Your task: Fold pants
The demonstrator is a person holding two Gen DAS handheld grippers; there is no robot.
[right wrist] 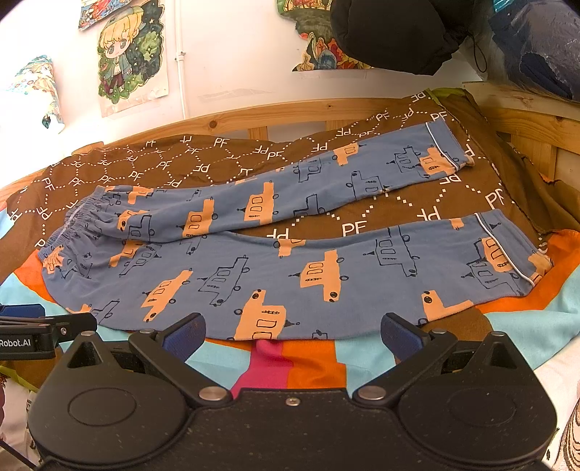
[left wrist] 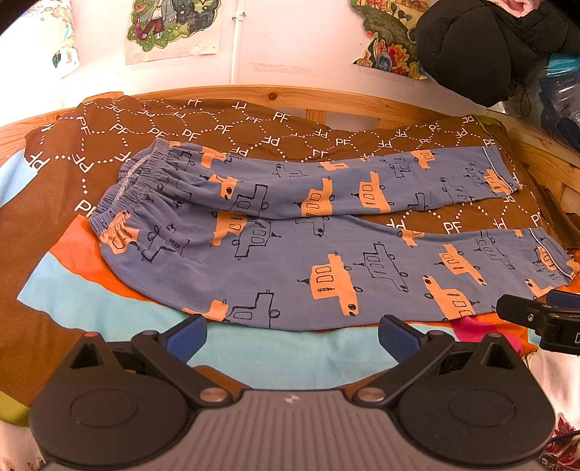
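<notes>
A wooden-framed bed (left wrist: 326,99) fills both views, covered by a brown blanket printed with white "PF" lettering (left wrist: 253,130) at the far side and a striped orange, light-blue and pink blanket (left wrist: 290,347) at the near side. Spread flat across them lie the blue pyjama pants with orange and outlined vehicle prints (left wrist: 290,261), elastic waistband (left wrist: 123,188) to the left and the two cuffs to the right. The legs are fanned apart with brown blanket showing between them, the far leg overlapping the near one close to the waist; laid out like this, every edge is open to a grasp, which suggests no fold has been made yet.

The left tool (left wrist: 291,335) hovers just short of the near hem of the near leg, its blue-padded fingers spread wide and holding nothing. The right tool (right wrist: 291,335) sits likewise further right along that same hem, fully parted and empty. That pairing looks suited to lifting the near leg over the far one.

The person holding the tools is out of view. A black padded garment (left wrist: 482,47) at the far right is cut off by the frame, and the wall posters (left wrist: 170,21) are only partly visible
</notes>
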